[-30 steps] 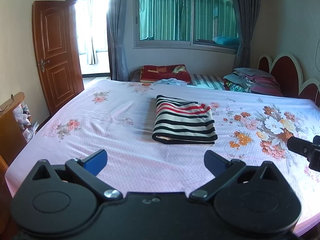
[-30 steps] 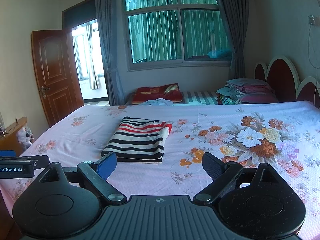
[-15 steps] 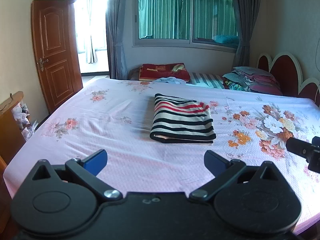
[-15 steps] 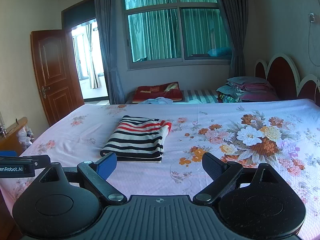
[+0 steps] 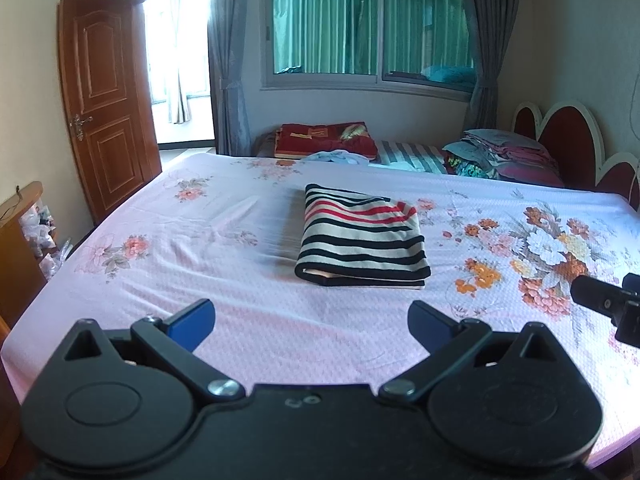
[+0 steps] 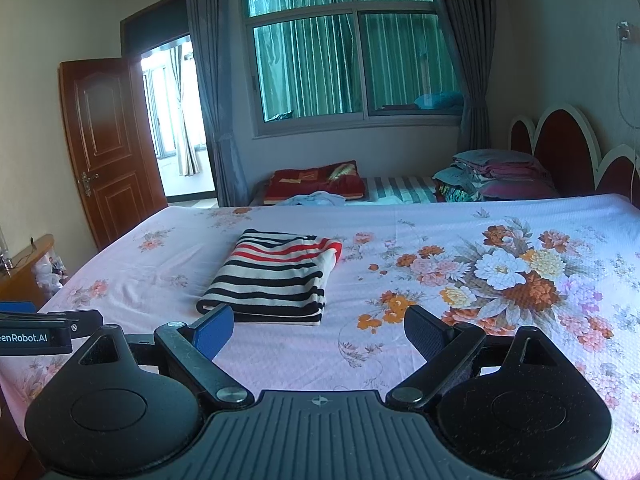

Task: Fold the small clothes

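Note:
A folded garment with black, cream and red stripes (image 5: 362, 238) lies flat on the pink floral bed sheet (image 5: 200, 264); it also shows in the right wrist view (image 6: 276, 280). My left gripper (image 5: 310, 322) is open and empty, held above the near edge of the bed, well short of the garment. My right gripper (image 6: 318, 330) is open and empty, also near the bed's front edge, to the right of the left one. Part of the right gripper (image 5: 608, 306) shows at the right edge of the left wrist view.
A pile of folded clothes and pillows (image 6: 496, 174) sits by the red headboard (image 6: 568, 148) at the far right. A red blanket (image 6: 316, 180) lies on a low bed beyond. A wooden door (image 5: 104, 108) stands open at left, with a wooden cabinet (image 5: 20, 248) near it.
Both grippers have drawn back slightly from the folded garment and stay open. The garment has not moved.

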Tool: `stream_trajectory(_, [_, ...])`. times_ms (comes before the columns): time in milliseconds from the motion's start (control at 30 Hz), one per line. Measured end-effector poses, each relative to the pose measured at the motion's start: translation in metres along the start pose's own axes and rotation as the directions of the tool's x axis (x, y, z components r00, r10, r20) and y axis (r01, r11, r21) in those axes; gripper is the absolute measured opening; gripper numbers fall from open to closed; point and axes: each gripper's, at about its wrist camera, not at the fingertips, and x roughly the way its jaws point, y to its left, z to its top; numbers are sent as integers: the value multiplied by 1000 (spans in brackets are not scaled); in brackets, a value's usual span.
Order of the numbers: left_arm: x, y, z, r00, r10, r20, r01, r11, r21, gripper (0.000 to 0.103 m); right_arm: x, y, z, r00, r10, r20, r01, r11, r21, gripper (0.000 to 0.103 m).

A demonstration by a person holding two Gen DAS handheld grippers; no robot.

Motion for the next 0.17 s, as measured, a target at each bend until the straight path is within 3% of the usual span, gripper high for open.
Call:
stream_trajectory(100, [8,-2,1,1000,7,17,-7,1000,14,95,8,-3,-1,1000,-4,-9,4,1000,1,92])
stream_trajectory(167, [22,0,4,1000,11,2,-11,1000,1,100,14,-7,-2,1000,-11,-18,11,1000,1,92])
